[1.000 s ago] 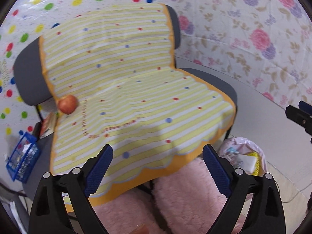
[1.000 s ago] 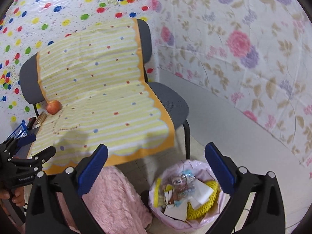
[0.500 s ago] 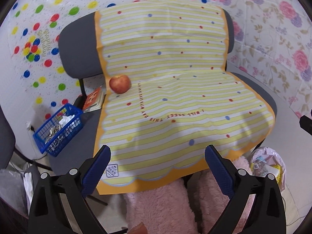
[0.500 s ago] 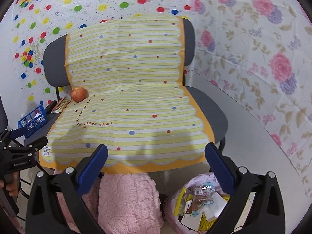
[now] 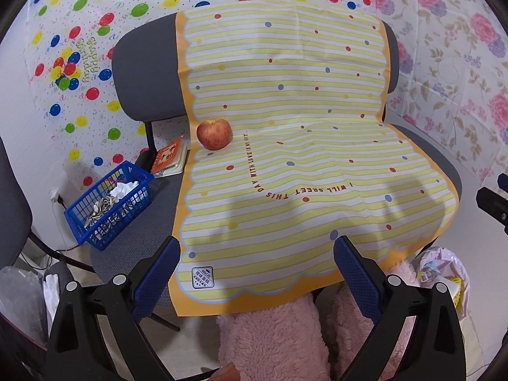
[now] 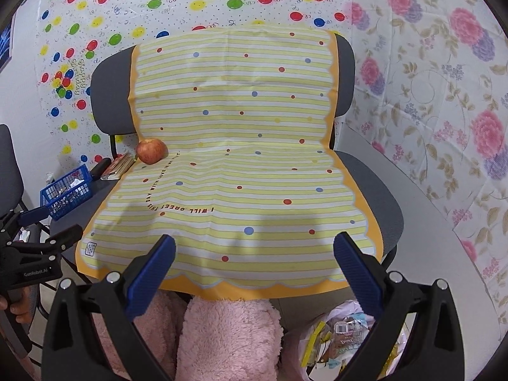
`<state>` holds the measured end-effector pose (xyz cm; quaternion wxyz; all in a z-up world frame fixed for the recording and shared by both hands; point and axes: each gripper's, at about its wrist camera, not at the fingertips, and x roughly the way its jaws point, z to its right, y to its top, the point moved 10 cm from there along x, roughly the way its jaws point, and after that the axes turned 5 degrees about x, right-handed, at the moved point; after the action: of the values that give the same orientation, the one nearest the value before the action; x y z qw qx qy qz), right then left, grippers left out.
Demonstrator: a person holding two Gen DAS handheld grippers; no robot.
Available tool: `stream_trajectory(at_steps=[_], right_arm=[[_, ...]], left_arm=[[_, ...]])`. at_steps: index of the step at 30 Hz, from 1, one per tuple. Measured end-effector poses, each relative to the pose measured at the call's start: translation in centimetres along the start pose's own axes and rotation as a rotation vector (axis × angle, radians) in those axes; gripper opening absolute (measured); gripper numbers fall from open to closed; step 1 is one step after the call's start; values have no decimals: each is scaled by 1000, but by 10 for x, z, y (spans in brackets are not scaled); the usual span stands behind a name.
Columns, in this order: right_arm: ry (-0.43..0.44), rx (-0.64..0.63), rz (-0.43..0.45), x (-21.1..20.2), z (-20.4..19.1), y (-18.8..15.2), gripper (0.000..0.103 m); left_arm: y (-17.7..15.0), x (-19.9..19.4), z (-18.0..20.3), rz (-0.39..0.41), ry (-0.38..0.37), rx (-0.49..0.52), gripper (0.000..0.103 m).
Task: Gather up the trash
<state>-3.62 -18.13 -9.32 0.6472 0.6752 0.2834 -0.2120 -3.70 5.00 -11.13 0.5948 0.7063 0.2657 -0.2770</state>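
Two claws spread wide, holding nothing, above one draped chair.

Left gripper and right gripper both wide apart over yellow striped cloth; one apple far left on it; one blue basket of scraps left; one trash bag near right on floor.

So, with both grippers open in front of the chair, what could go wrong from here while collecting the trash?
1. The blue basket holding shells and crumpled paper sits at the chair seat's edge; a clumsy grip by the left gripper could tip it and scatter the shells.
2. The apple rests loose on the striped sheet; pulling the sheet may roll it off.
3. The trash bag already looks full, so added trash might spill.
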Motion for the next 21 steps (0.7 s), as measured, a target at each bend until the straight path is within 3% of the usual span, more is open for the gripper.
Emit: stream_trajectory(at_steps=[21], right_arm=[[-9,20,-10,4,10,-3,98]], left_arm=[[3,5,-2,-1,-3,-2,96]])
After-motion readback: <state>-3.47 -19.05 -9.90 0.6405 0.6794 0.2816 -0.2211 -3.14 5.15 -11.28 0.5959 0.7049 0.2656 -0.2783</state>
